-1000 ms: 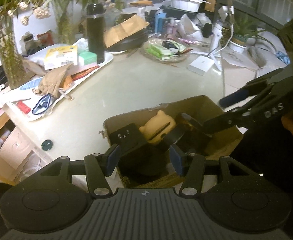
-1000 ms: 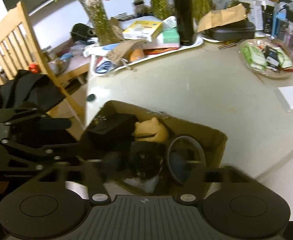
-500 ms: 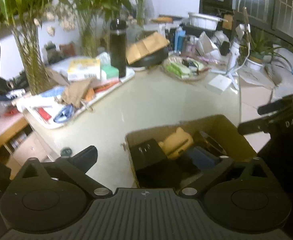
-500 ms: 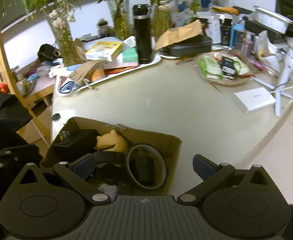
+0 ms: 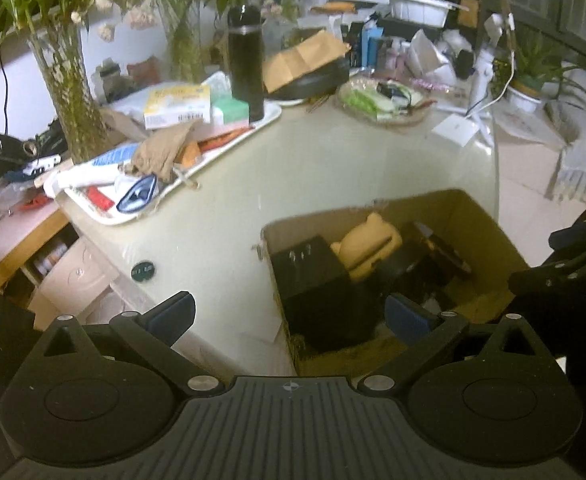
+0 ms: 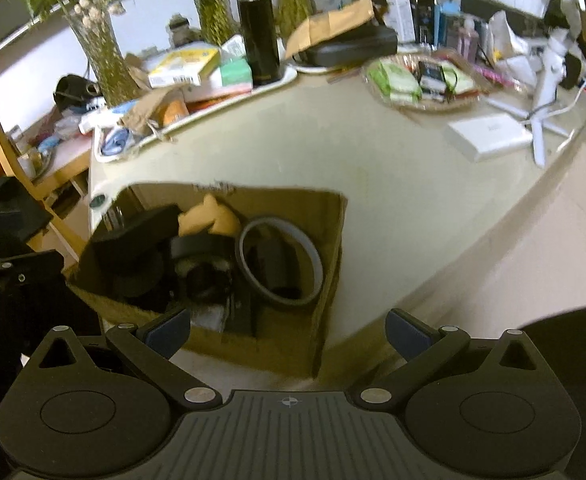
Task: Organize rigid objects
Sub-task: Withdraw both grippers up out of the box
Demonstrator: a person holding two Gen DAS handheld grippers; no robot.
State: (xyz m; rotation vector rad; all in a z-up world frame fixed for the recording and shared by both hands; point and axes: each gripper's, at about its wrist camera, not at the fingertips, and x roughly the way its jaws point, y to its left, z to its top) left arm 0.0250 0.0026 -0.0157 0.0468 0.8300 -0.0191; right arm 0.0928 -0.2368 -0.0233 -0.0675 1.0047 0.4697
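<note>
Both your grippers, left [image 5: 289,316] and right [image 6: 289,330], hang with jaws wide and empty above the box [image 6: 333,240] at the bench [image 6: 373,184] edge, where the toy [image 5: 367,246], tape [image 6: 279,262] and block [image 5: 313,276] sit packed, apparently stowed.

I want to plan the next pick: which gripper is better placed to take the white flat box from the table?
Probably the right gripper: its jaws are open, and the white flat box lies on its side.
</note>
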